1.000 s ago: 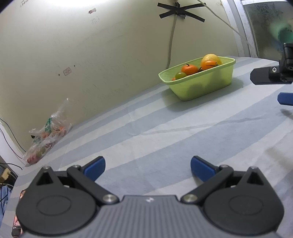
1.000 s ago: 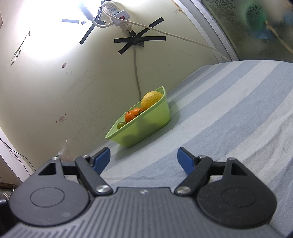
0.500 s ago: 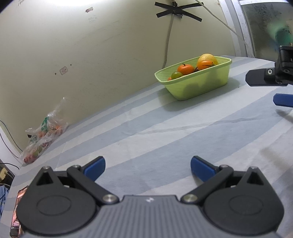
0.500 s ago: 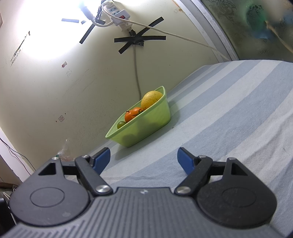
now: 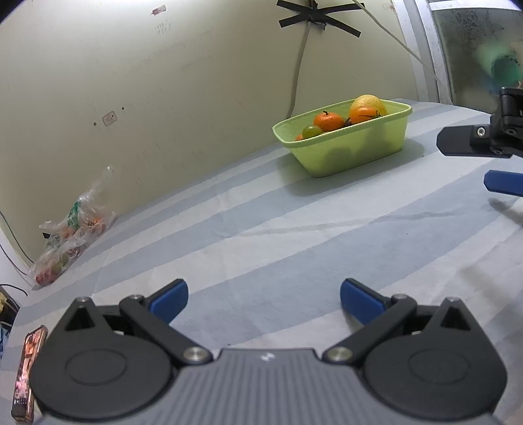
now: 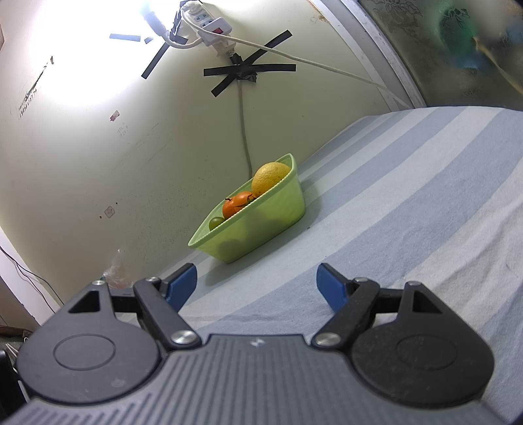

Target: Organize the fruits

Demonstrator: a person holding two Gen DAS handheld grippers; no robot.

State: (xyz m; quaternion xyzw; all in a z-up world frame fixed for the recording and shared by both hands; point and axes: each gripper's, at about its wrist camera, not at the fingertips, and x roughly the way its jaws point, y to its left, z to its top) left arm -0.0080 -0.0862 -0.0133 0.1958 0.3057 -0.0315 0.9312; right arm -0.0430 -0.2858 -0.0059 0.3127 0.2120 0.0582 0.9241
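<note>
A light green plastic basket (image 5: 353, 153) stands on the striped cloth near the wall; it also shows in the right wrist view (image 6: 261, 229). It holds a yellow citrus fruit (image 5: 367, 103), orange mandarins (image 5: 328, 120) and a small green fruit (image 5: 312, 131). My left gripper (image 5: 264, 299) is open and empty, low over the cloth, well short of the basket. My right gripper (image 6: 256, 282) is open and empty, also short of the basket; its fingers (image 5: 503, 183) show at the right edge of the left wrist view.
A clear plastic bag of fruit (image 5: 70, 235) lies against the wall at the far left. A phone (image 5: 27, 369) lies at the cloth's left edge. A taped cable (image 6: 243, 130) and power strip (image 6: 206, 19) hang on the wall above the basket.
My left gripper has shifted slightly, so the basket sits a little lower and further left in its view. The right gripper has not moved. Both stay open.
</note>
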